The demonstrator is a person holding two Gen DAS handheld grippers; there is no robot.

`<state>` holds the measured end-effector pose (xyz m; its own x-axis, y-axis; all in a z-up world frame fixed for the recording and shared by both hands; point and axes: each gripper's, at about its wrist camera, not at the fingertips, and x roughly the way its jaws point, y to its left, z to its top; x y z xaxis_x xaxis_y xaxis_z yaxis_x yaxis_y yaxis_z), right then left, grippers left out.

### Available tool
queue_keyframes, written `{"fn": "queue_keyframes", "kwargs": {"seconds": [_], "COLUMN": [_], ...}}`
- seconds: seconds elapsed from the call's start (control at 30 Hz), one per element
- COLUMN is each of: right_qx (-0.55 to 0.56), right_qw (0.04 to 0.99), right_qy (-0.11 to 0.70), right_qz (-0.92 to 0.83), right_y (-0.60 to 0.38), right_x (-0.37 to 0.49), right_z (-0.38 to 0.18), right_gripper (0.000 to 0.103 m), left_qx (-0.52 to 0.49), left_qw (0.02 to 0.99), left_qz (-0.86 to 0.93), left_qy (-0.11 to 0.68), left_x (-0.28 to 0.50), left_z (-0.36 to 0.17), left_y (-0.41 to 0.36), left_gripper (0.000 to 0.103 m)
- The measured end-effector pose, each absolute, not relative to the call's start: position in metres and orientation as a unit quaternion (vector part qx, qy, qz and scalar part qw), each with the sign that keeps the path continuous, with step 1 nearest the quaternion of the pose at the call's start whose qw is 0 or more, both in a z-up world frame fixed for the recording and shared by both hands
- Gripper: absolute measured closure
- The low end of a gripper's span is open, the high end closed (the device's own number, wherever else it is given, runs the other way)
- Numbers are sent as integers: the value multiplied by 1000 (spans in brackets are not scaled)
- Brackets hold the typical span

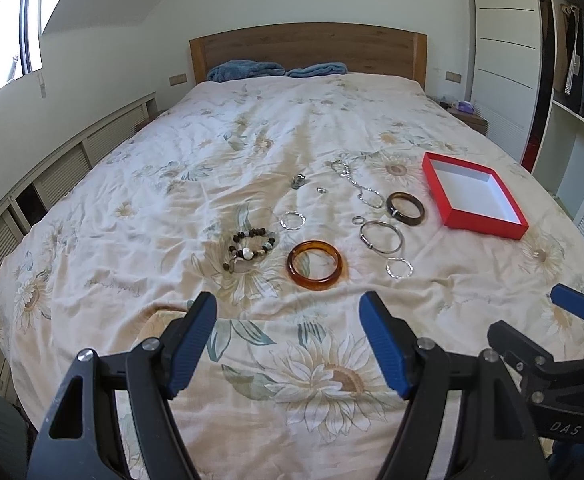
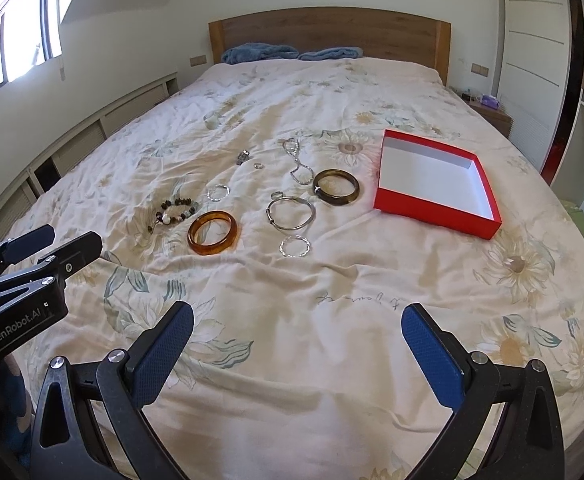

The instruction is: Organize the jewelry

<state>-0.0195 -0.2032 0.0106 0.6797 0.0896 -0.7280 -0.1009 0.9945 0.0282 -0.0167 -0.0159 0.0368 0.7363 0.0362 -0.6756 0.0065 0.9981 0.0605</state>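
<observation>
Jewelry lies scattered mid-bed on the flowered bedspread (image 2: 331, 320), and the red box (image 2: 435, 184) sits empty at two o'clock of the cluster, well apart from my tools. I hold the left tool (image 1: 288, 340) and the right tool (image 2: 297, 344) low over the near edge of the bed, both with jaws spread wide and nothing between them.

I judge the task has not started, so I pick the first piece. The amber bangle (image 2: 213, 233) is nearest, at eleven o'clock from the right tool; the dark bangle (image 2: 336, 192) lies just beside the box at its nine o'clock. For a thick bangle I would close the jaws across one side of the ring, not span it, and lift straight before swinging over the box's rim. The thin silver hoop (image 2: 291, 213) and the twisted silver ring (image 2: 295, 246) lie flat on soft fabric, so I expect to press slightly into the bedspread to get under them.

The beaded bracelet (image 2: 174, 212) is loosely bunched; I cannot tell how its strand runs. The silver chain (image 2: 297, 164) and the small ring (image 2: 258, 166) beyond are too small to read clearly, as is a dark clasp-like piece (image 2: 243, 157).
</observation>
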Motion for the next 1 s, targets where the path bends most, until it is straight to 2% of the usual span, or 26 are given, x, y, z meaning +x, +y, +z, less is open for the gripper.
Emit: {"fn": "queue_keyframes", "kwargs": {"seconds": [1.0], "right_qx": [-14], "right_qw": [899], "right_qy": [432], "right_qz": [64], "right_y": [-204], "right_x": [23], "right_z": [-16], "right_gripper": [15], "left_qx": [44], "left_qw": [912], "left_qz": [1], "left_qy": [407], "left_x": [32], "left_z": [-7], "left_y": [-22], "left_gripper": [31]}}
